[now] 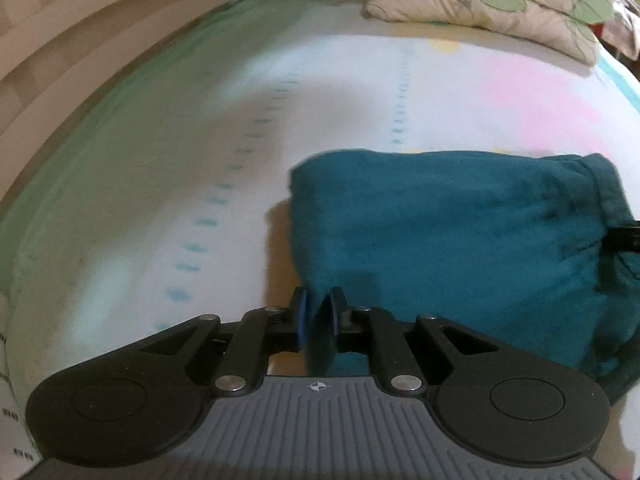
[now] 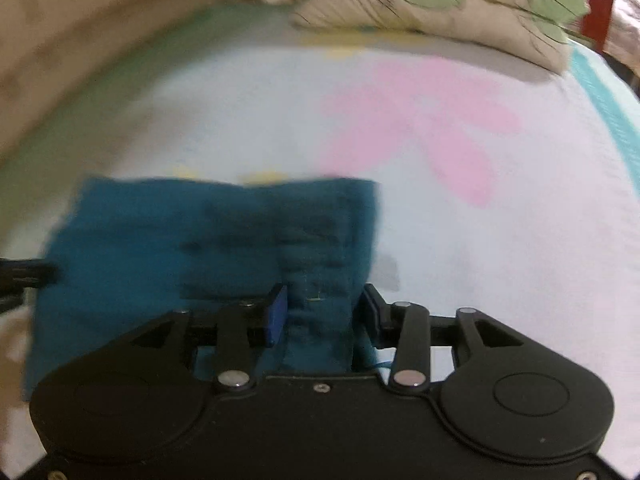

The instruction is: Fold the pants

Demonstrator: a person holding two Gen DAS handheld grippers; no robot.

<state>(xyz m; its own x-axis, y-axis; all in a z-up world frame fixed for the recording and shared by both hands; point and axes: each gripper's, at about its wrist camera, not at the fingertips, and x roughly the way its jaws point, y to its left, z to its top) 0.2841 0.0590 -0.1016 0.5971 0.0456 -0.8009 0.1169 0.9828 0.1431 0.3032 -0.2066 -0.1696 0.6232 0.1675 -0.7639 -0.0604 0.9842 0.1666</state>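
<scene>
The teal pants (image 1: 460, 248) lie on the bed (image 1: 200, 140), already folded into a compact, thick rectangle, on a pale sheet (image 2: 500, 240) with pink and yellow shapes printed on it. My left gripper (image 1: 319, 320) is clenched on the near left corner of the fabric; a thin fold of the teal cloth stands between the two blue pads, which are almost together. My right gripper (image 2: 323, 316) is at the near right part of the bundle. A gathered strip of the pants, probably the waistband, runs between its fingers, and they press it from both sides, so I hold the cloth here too, with a wider gap than on the left. In the right wrist view the pants (image 2: 208, 248) are blurred, and the black tip of my left gripper shows at the left border, touching the fabric edge. In the left wrist view a black tip of the right gripper shows in the same way at the right border. At the far end of the bed lies a cream pillow (image 1: 492, 4) with green leaves. A wooden bed frame (image 1: 80, 40) curves along the left side.
</scene>
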